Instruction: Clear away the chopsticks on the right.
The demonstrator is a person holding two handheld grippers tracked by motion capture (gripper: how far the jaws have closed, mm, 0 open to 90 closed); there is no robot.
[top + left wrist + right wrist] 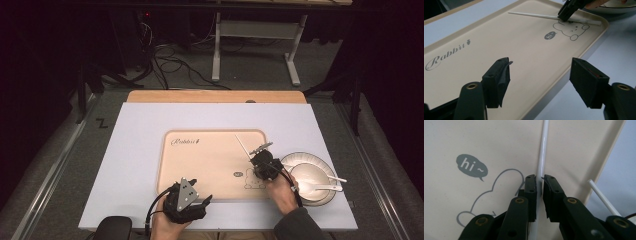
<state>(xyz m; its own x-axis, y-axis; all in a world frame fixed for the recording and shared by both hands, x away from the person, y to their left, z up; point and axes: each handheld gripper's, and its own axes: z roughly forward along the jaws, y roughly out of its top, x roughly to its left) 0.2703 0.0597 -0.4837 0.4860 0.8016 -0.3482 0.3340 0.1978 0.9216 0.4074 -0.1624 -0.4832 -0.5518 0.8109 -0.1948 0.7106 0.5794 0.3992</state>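
Observation:
A white chopstick lies flat on the beige "Rabbit" tray, near its right side and above the bunny drawing. My right gripper points down at it. Its jaws stand one on each side of the stick's near part, only slightly apart, and they do not visibly press on it. The left gripper view shows the chopstick and the right gripper at the tray's far corner. My left gripper hovers wide open over the tray's near edge, holding nothing.
A white bowl sits on the pale mat right of the tray, with a white spoon in it and a second white chopstick across it. Cables and a stand's legs lie on the floor beyond the table.

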